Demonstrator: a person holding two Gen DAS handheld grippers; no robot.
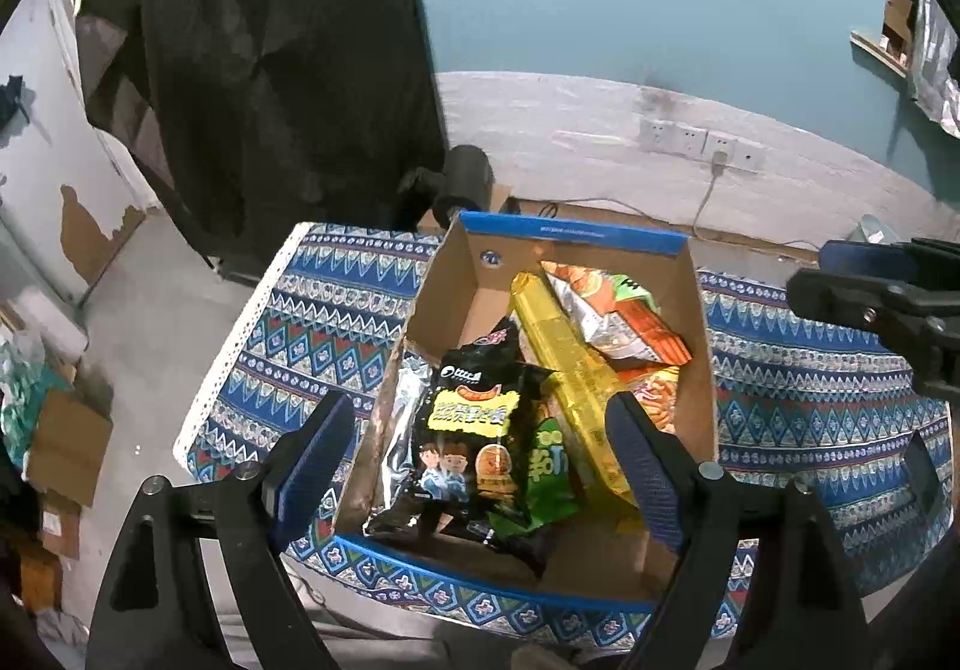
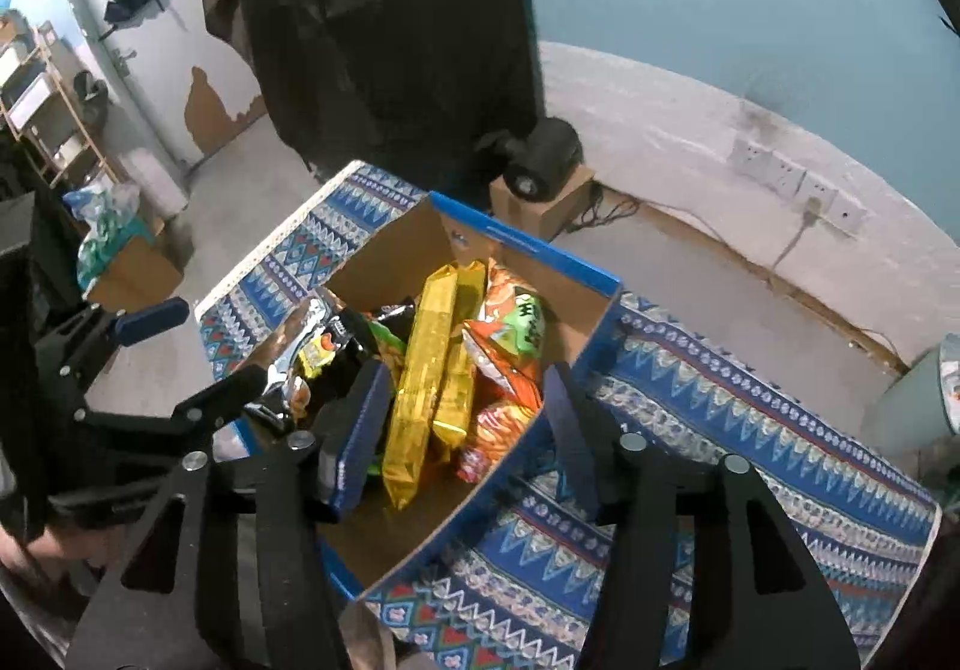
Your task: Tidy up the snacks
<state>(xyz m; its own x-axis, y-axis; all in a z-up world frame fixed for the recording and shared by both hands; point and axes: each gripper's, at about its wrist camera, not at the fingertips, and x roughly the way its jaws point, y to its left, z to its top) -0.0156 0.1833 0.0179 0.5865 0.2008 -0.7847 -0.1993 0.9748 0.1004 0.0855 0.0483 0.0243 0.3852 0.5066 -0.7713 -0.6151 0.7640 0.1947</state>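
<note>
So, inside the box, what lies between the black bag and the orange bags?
The long yellow packet lies between the black bag and orange bags, clearest in the left wrist view.

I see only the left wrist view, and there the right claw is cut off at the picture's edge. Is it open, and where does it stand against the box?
Observer: The right claw is open and empty. One finger is inside the cardboard box, above the black packet. The other finger appears to be just outside the box wall, over the patterned cloth.
Operator: I count one long yellow packet in the box. Is that correct?
Observer: No. The right wrist view shows two, side by side: a longer yellow packet and a shorter yellow packet to its right.
</note>
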